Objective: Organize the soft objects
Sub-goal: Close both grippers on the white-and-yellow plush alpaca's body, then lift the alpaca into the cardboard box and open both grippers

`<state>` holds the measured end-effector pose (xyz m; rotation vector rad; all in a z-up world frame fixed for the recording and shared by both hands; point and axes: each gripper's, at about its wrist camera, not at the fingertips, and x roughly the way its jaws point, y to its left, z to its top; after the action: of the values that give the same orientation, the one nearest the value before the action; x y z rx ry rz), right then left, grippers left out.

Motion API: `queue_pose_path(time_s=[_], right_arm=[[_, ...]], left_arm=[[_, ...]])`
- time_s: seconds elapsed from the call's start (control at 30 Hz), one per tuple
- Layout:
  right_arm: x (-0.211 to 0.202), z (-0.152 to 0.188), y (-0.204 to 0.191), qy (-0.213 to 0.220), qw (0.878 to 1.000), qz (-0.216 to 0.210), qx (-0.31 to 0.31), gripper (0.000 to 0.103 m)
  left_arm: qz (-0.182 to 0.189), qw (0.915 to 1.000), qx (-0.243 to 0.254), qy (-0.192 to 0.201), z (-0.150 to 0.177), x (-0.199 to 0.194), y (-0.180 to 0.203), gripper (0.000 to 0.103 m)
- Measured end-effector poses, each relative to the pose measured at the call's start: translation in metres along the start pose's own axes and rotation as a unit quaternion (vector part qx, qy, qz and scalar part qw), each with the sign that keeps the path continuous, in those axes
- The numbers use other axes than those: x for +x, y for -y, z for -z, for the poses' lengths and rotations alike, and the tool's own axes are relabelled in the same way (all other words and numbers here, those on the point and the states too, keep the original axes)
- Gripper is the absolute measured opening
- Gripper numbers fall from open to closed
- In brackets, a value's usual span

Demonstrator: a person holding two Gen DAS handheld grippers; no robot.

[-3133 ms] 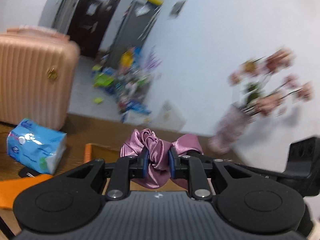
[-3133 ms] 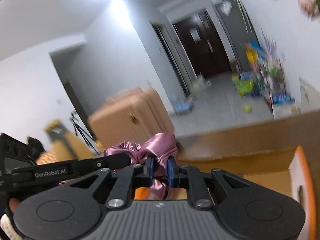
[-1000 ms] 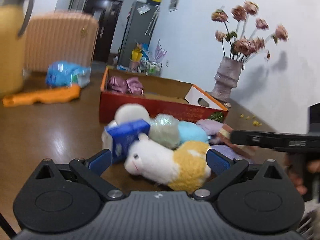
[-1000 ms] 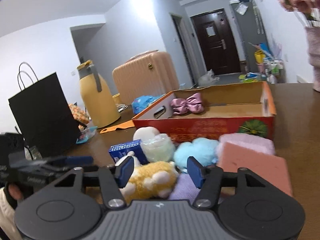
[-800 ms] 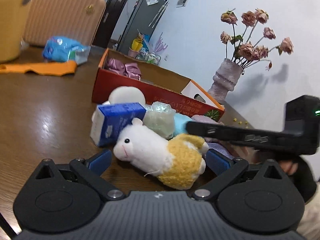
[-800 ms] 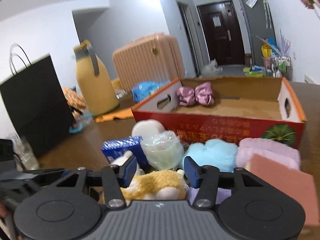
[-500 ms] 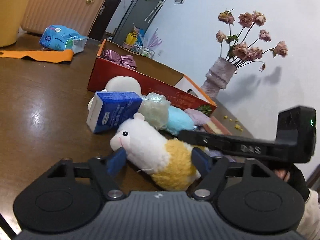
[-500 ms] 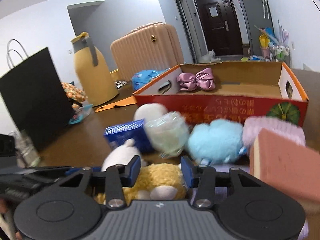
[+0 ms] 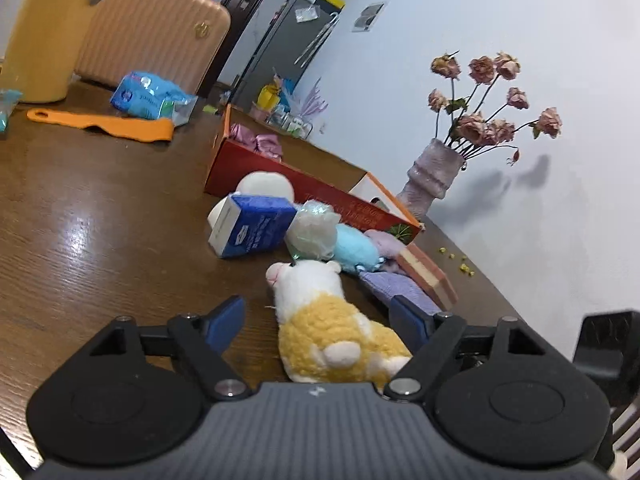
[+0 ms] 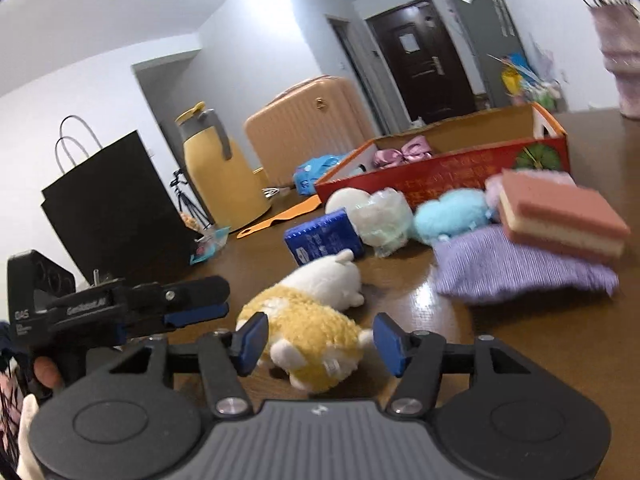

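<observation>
A white and yellow plush toy (image 9: 320, 320) (image 10: 308, 328) lies on the brown table, apart from the pile. It sits between the fingers of my left gripper (image 9: 316, 318), whose jaws are opening, clear of the toy on the left. My right gripper (image 10: 320, 340) also straddles the toy with its jaws opening. The left gripper (image 10: 212, 300) shows side-on in the right wrist view. A red cardboard box (image 9: 304, 184) (image 10: 460, 176) holds a pink satin scrunchie (image 9: 260, 142) (image 10: 402, 156).
The pile holds a blue tissue pack (image 10: 324, 240), white puff (image 10: 348, 200), mesh ball (image 10: 386, 216), blue plush (image 10: 452, 210), purple cloth (image 10: 520, 268) and pink sponge (image 10: 560, 216). A flower vase (image 9: 434, 176), yellow jug (image 10: 216, 172) and black bag (image 10: 112, 204) stand around.
The plush toy has come out of the pile and turned its head away from the left camera. Both pairs of jaws narrowed, then widened. The right gripper no longer crosses the left view.
</observation>
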<state>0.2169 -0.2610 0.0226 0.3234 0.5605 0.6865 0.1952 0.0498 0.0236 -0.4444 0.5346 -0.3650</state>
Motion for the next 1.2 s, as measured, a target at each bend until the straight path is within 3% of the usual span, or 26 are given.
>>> queue_pose_path(time_s=[0.17,0.33,0.53,0.87,1.2], right_arm=[[0.0,0.011,0.003,0.022,0.999,-0.009,0.038,0.058],[0.016,0.012,0.019,0.018,0.996,-0.011,0.089,0.058],[0.027,0.016,0.028,0.009,0.992,-0.033,0.124,0.056],[0.022,0.011,0.021,0.012,0.993,-0.038,0.111,0.051],[-0.001,-0.012,0.007,0.044,0.994,-0.047,0.084,0.051]], left_arm=[[0.019,0.9989,-0.033,-0.027,0.003,0.016,-0.008,0.081],[0.022,0.998,-0.044,-0.039,0.003,0.026,-0.012,0.079],[0.042,0.9953,-0.057,-0.066,0.006,0.037,-0.017,0.059],[0.044,0.9967,-0.045,-0.051,0.004,0.025,-0.008,0.057],[0.062,0.9978,-0.019,-0.016,-0.012,0.004,0.021,0.057]])
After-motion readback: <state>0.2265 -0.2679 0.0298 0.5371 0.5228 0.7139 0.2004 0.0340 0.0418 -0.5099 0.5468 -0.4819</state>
